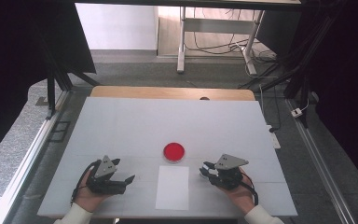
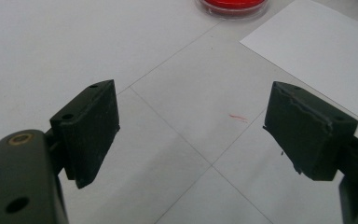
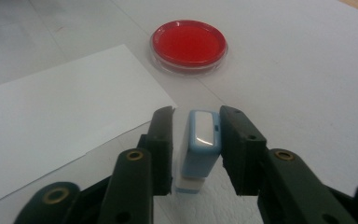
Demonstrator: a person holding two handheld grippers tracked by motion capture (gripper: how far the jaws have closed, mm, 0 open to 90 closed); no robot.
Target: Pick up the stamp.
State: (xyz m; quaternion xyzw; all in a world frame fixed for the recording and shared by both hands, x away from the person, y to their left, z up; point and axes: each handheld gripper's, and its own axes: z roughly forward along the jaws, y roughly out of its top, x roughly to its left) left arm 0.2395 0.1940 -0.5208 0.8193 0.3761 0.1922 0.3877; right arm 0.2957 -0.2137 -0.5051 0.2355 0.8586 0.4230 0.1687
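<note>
**Operator:** Two grippers are on my screen, both low at the near edge of the white table (image 1: 121,121). My right gripper (image 3: 196,140) has a small light-blue block (image 3: 199,144) with a white top face standing upright between its jaws. It looks like a stamp, though I cannot read any marking on it.

**Observer:** Is it clamped?

**Operator:** Both pads touch its sides, so I call it gripped. No earlier picture here, so I only report how it sits now.

**Observer:** And the other one?

**Operator:** My left gripper (image 2: 191,126) has its jaws spread wide apart, with bare table between them and a faint red mark (image 2: 237,117) on the surface just ahead.

**Observer:** Where is the rest?

**Operator:** From the high view, a round dish with a red pad (image 1: 174,152) sits between the two grippers, a little farther from me. Just in front of it lies a white sheet of paper (image 1: 172,187), near the table's front edge. The stamp in my right gripper hangs just beside the paper's right edge, apart from the dish.
</note>
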